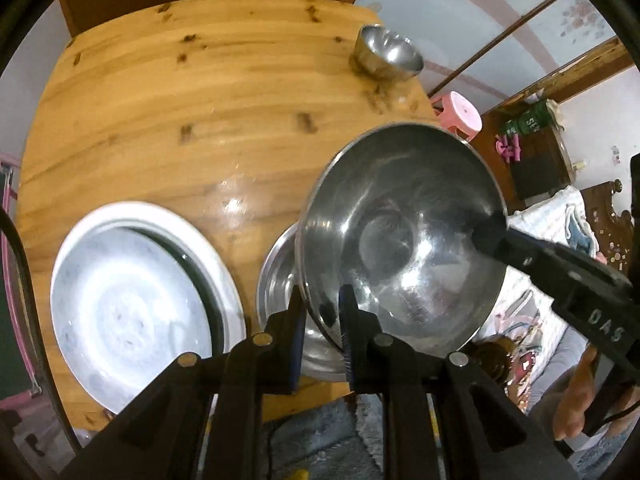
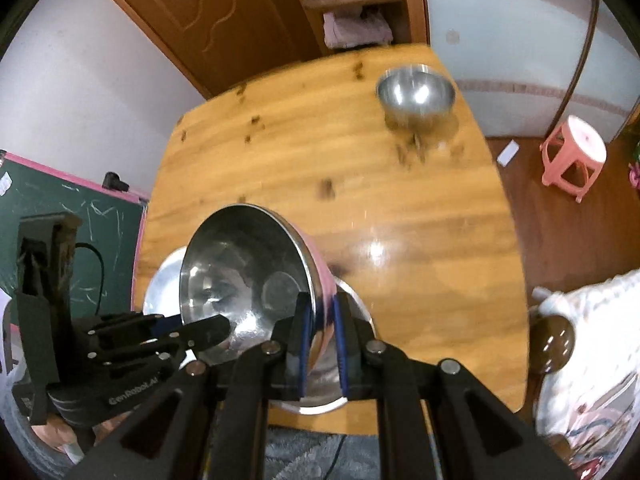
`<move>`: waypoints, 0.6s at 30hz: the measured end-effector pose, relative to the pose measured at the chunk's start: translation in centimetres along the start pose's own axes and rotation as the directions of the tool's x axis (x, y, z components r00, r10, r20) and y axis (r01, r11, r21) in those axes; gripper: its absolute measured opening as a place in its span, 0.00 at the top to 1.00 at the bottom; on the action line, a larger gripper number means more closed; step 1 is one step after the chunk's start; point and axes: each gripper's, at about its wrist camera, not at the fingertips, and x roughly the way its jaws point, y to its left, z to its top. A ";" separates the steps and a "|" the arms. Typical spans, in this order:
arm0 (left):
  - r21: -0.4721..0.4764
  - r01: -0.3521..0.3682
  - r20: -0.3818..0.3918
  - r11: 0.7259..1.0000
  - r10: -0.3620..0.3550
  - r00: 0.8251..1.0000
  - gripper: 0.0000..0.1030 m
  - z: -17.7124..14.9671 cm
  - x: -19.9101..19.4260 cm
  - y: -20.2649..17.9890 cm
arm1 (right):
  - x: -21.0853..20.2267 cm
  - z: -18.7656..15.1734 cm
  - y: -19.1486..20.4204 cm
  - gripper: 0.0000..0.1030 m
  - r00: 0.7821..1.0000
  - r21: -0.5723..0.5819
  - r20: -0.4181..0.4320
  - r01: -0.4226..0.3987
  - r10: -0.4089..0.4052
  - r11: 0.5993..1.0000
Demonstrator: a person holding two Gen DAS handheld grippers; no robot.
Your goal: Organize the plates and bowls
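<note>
Both grippers, left (image 1: 322, 320) and right (image 2: 322, 330), are clamped on the tilted steel bowl's (image 1: 404, 240) rim, above another bowl (image 1: 276, 276) on the wooden table (image 1: 160, 120).

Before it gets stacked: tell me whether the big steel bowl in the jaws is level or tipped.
Tipped. The big steel bowl hangs tilted, its empty inside facing the cameras, rim pinched by both grippers above another bowl.

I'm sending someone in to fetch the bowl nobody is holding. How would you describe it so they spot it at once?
Start at the wooden table and look to its far right corner, on the side of the pink stool. The small steel bowl stands there upright, alone. Unlike the big bowl clamped by both grippers, it is smaller and untouched.
</note>
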 end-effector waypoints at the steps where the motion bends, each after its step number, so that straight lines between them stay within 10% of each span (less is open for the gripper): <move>1: -0.002 -0.005 -0.001 1.000 0.005 1.000 0.86 -0.4 0.4 0.2 | 0.6 -0.7 -0.2 0.89 1.000 0.006 -0.010 -0.002 0.003 1.000; 18: -0.012 -0.043 -0.025 0.999 0.043 0.999 0.86 -3.0 5.5 0.8 | 6.6 -5.9 -2.5 0.89 0.993 0.067 -0.114 0.026 -0.019 0.997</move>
